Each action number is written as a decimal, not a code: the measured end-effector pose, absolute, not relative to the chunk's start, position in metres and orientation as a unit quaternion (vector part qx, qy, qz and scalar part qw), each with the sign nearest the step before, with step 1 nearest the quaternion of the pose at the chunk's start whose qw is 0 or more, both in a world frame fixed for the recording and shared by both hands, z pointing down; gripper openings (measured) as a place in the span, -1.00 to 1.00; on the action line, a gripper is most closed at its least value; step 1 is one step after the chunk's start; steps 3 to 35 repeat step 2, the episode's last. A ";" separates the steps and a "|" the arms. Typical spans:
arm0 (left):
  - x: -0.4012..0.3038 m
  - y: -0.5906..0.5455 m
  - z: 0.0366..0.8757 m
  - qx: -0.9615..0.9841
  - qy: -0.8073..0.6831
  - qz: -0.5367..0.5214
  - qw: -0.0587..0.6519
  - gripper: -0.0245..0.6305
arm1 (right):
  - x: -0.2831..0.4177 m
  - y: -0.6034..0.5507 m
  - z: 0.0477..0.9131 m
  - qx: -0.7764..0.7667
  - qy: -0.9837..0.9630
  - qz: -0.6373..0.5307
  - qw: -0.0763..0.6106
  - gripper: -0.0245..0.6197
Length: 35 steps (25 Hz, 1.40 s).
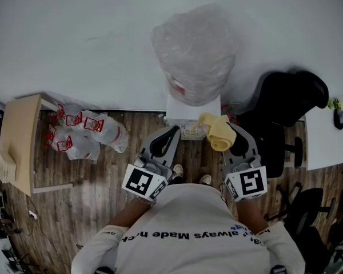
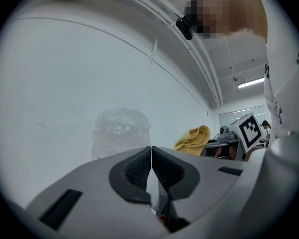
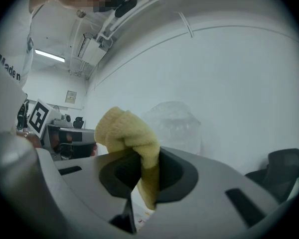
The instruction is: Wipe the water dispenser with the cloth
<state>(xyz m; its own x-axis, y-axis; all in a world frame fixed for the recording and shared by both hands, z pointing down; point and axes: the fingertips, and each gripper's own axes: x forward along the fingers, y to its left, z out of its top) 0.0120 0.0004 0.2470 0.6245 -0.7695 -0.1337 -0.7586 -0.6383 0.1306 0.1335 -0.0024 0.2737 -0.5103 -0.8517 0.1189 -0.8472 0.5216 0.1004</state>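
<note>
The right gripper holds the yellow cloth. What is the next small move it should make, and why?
Probably ease the right gripper forward until the cloth meets the white body of the water dispenser. Its jaws are shut on the cloth, which seems not yet to touch the dispenser beneath the wrapped bottle. The left gripper is shut and empty.

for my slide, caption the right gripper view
The right gripper shut on the yellow cloth, facing the plastic-wrapped dispenser bottle
</note>
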 end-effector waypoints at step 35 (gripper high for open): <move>0.010 -0.002 0.247 0.901 -0.424 -0.089 0.032 -0.85 | 0.132 -0.005 0.274 0.489 -0.869 -0.015 0.076 -0.74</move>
